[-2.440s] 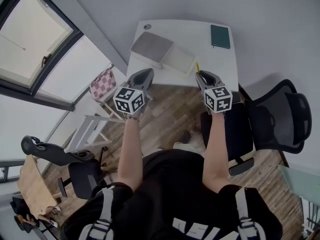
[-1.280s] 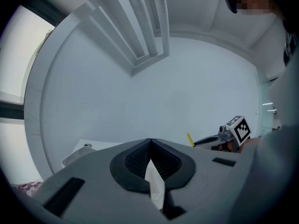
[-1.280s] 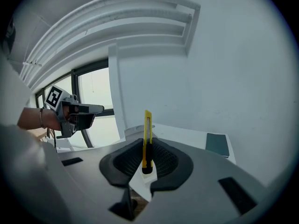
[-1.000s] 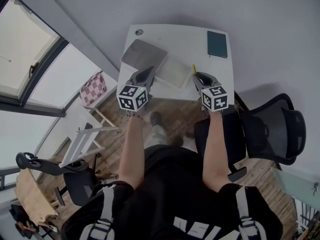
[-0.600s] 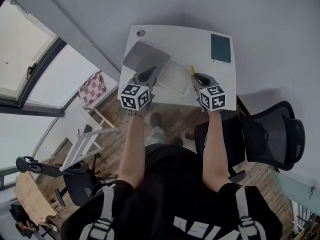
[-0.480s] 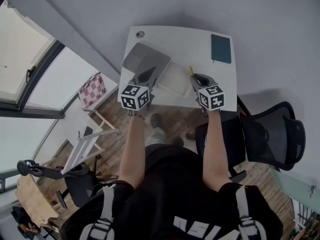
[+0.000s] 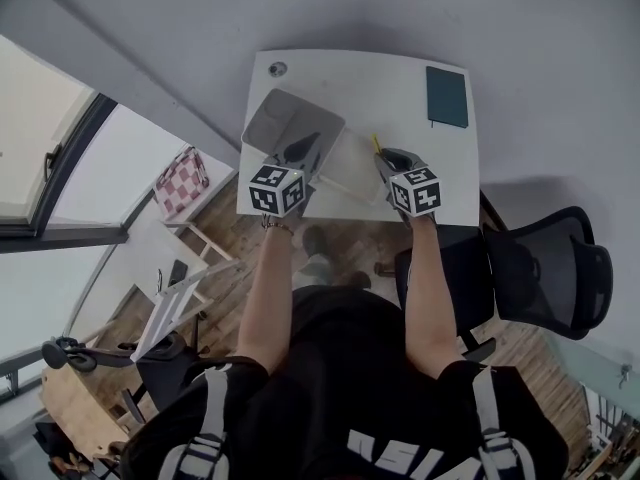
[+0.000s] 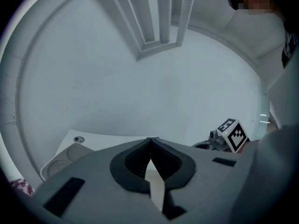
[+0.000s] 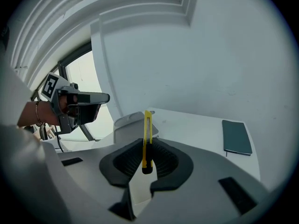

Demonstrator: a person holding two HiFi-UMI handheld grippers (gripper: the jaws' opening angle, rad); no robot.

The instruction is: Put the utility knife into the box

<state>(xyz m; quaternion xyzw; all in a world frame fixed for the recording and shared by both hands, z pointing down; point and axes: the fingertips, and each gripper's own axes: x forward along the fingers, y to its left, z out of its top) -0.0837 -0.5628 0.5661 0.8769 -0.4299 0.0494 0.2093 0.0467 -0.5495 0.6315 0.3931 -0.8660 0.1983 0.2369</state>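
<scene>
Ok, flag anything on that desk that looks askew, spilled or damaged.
Nothing stands out. The box sits open, the dark notebook lies flat at a corner of the desk, and the utility knife is clamped upright in the right tool.

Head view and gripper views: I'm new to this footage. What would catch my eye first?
The yellow utility knife juts forward, clamped in the right tool at the white desk's near edge. Beside it lies an open box with its grey lid alongside; the left tool is shut and empty near that lid.
</scene>
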